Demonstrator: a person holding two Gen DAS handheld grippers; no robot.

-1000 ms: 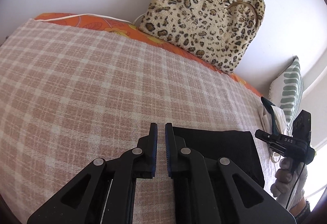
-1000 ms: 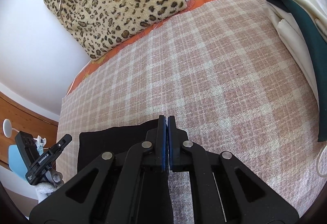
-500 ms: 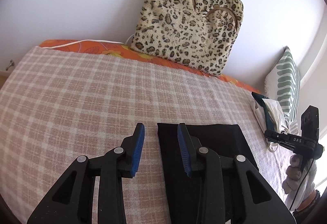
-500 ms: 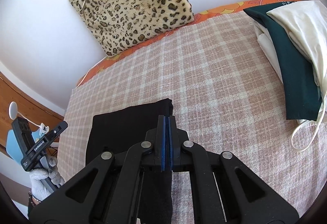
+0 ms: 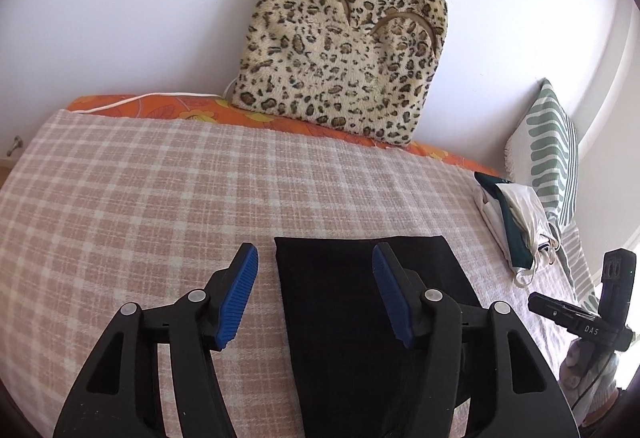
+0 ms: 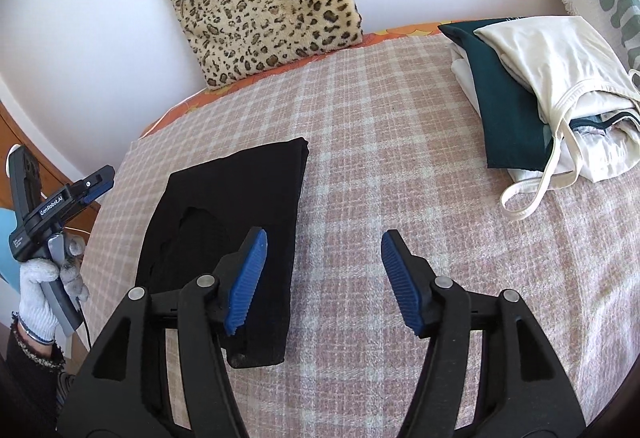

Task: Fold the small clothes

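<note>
From my left gripper [image 5: 315,292] I see both blue pads spread wide apart, and nothing is held between them. Under it lies the black garment [image 5: 372,302], folded into a long strip on the checked blanket [image 5: 160,198]; its far end makes a straight edge across the middle of the bed. The right finger stands over the cloth and the left finger over bare blanket, but I cannot tell if either one touches.

My right gripper [image 6: 323,278] is also wide open and empty. This view shows what the left one hides: the black garment [image 6: 240,198] has a rough opening or a loose fold on its left half, and its near end is a narrow hem just below the left pad. The right pad hangs over plain blanket [image 6: 400,158].

The pile of folded clothes [image 6: 540,98], dark green and cream with a loose strap, sits near the right edge of the bed, well apart from the black piece. In the left view this pile [image 5: 516,222] is small and partly blurred. The leopard cushion [image 5: 340,50] leans on the wall at the far edge, and the striped pillow [image 5: 548,154] stands in the far right corner.
</note>
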